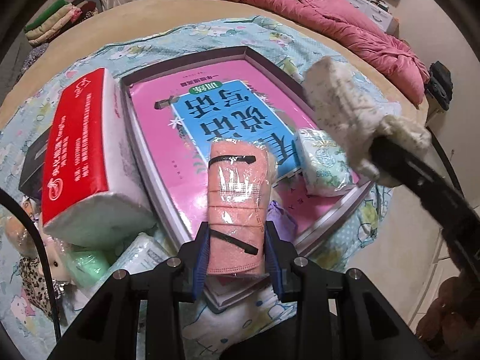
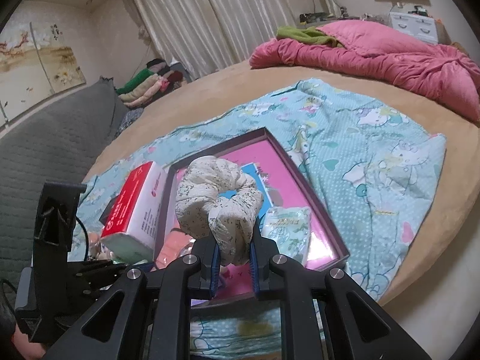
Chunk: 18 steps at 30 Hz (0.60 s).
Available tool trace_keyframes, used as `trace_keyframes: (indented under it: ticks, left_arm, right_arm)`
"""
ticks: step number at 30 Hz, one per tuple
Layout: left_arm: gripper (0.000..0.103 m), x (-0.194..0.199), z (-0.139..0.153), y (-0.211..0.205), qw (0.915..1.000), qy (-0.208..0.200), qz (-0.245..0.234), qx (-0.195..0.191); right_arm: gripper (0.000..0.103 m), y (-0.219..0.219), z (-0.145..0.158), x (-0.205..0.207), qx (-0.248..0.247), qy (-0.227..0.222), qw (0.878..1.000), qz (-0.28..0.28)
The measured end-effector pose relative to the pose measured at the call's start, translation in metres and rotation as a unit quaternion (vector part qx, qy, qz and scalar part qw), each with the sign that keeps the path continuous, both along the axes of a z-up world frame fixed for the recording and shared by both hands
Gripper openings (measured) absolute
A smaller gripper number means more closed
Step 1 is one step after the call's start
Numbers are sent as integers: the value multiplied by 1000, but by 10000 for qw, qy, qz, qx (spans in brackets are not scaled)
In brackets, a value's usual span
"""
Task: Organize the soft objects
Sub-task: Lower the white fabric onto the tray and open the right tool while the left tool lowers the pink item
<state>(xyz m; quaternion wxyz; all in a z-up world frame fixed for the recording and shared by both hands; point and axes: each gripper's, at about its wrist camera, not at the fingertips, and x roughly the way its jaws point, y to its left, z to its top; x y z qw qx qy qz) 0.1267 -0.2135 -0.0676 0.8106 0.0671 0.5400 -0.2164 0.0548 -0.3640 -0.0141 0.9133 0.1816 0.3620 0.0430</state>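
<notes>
Far left on the bed (image 2: 210, 90), a red-and-white tissue pack (image 1: 87, 156) leans against the outer wall of a shallow tray (image 1: 261, 57). The tray sits on a blue cartoon-print sheet (image 2: 360, 150). A pink-and-blue book (image 1: 210, 114) lies flat inside it, so the soft things collect on its cover.

Moving right, my left hand-held gripper (image 1: 237, 255) is closed snugly on a plastic-wrapped peach towel roll (image 1: 238, 198). Its blue pads pinch the roll near the close end. The roll points out over the tray's near edge, held above the book. I judge it is waiting to be set down there.

Right of it, a small pale green packet (image 1: 324, 162) already rests inside the tray, near its right wall.

Farthest right, my right hand-held gripper (image 2: 234, 258) is clamped on one end of a cream floral fabric ring (image 2: 216, 189). The ring looks like a scrunchie, bunched between the pads. It stands up over the tray's near half, apparently to be dropped in beside the packet.
</notes>
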Motion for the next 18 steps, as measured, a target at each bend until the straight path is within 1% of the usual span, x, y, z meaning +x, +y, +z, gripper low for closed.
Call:
trace_keyframes:
  ticks: [2,11,18]
  left_arm:
    - [35,0,0,-2,10000,-23,-24,-5]
    - [35,1,5,3,9999,-57,46,-137]
    - [35,3,2,6,9999,-75,109,-2]
  right_arm:
    - [17,1,-4,2,60,73,9999,71]
    - [17,10,-20,11,-165,294,9992,206]
    - [18,12,-31,17,-141,428,9985,312]
